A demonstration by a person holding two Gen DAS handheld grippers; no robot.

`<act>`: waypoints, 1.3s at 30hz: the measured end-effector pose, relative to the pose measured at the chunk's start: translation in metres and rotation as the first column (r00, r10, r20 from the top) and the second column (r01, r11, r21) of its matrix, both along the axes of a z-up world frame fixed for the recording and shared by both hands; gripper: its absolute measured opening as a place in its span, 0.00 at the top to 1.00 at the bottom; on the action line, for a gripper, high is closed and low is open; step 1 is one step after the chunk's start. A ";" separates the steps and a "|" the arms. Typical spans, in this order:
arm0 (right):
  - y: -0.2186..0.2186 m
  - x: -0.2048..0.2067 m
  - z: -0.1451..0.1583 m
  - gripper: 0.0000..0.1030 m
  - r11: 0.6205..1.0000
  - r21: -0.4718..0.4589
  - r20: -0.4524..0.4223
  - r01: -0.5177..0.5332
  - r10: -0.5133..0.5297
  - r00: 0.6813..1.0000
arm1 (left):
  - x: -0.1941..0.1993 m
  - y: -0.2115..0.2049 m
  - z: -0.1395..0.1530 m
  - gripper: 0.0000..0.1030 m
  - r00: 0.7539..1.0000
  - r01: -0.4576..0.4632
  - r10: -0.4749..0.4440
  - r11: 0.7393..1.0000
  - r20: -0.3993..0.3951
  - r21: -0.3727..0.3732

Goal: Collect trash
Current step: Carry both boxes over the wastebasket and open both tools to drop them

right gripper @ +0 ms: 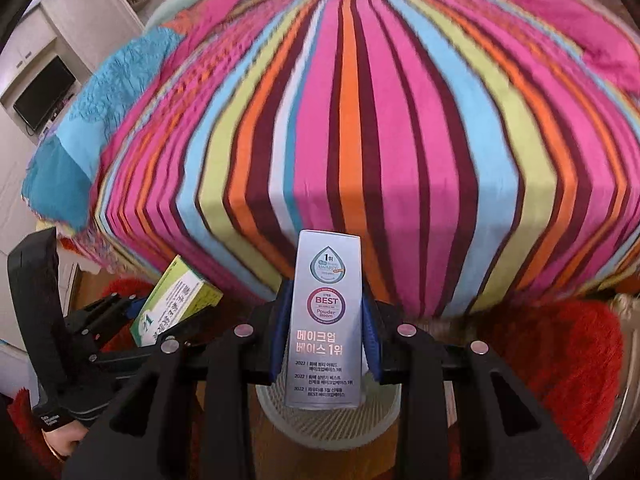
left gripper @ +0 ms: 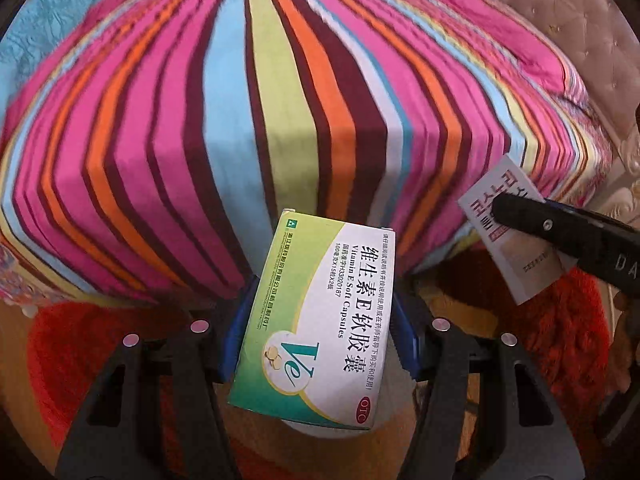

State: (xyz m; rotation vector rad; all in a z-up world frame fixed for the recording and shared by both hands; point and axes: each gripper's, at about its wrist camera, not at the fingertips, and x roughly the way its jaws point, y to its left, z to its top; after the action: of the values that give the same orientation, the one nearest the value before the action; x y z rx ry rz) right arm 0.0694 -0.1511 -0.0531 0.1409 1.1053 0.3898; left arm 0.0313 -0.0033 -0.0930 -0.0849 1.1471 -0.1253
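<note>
My left gripper (left gripper: pixel 320 308) is shut on a green and white vitamin E capsule box (left gripper: pixel 316 320), held in front of the striped bed. That box also shows in the right wrist view (right gripper: pixel 176 304) at the left. My right gripper (right gripper: pixel 326 320) is shut on a tall silver cosmetics box (right gripper: pixel 326 320) with Korean print, held right above a white mesh waste basket (right gripper: pixel 376 412). The silver box also shows in the left wrist view (left gripper: pixel 508 232), pinched by the right gripper (left gripper: pixel 520 216) at the right edge.
A bed with a bright striped cover (right gripper: pixel 380 140) fills the space ahead. A red shaggy rug (right gripper: pixel 560 360) lies on the floor below. A beige padded headboard (left gripper: pixel 580 40) is at the right. White cabinets and a dark screen (right gripper: pixel 44 92) stand at the far left.
</note>
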 end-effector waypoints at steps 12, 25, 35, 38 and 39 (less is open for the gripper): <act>0.005 0.005 -0.072 0.71 0.999 -0.041 -0.268 -0.003 -0.008 0.964 | 0.003 -0.001 -0.061 0.43 0.971 0.014 -0.035 0.996 -0.236 -0.092; 0.018 0.010 -0.142 0.71 0.999 -0.039 -0.538 -0.010 -0.012 0.843 | 0.009 -0.004 -0.128 0.43 0.864 -0.020 -0.033 0.995 -0.502 -0.099; 0.020 0.011 -0.167 0.71 0.998 -0.067 -0.622 0.004 -0.044 0.782 | 0.013 -0.007 -0.156 0.43 0.801 -0.060 -0.013 0.993 -0.599 -0.102; 0.019 0.012 -0.175 0.71 0.997 -0.079 -0.644 0.008 -0.057 0.763 | 0.014 -0.009 -0.164 0.43 0.787 -0.064 -0.013 0.993 -0.616 -0.103; 0.020 0.012 -0.178 0.71 0.997 -0.081 -0.649 0.008 -0.059 0.759 | 0.014 -0.009 -0.165 0.43 0.784 -0.064 -0.013 0.993 -0.621 -0.101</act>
State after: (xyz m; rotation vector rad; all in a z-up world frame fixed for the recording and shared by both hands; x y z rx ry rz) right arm 0.0819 -0.1311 -0.2311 0.2430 1.8103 0.2673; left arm 0.0449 -0.0124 -0.2585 -0.2618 1.8063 -0.1457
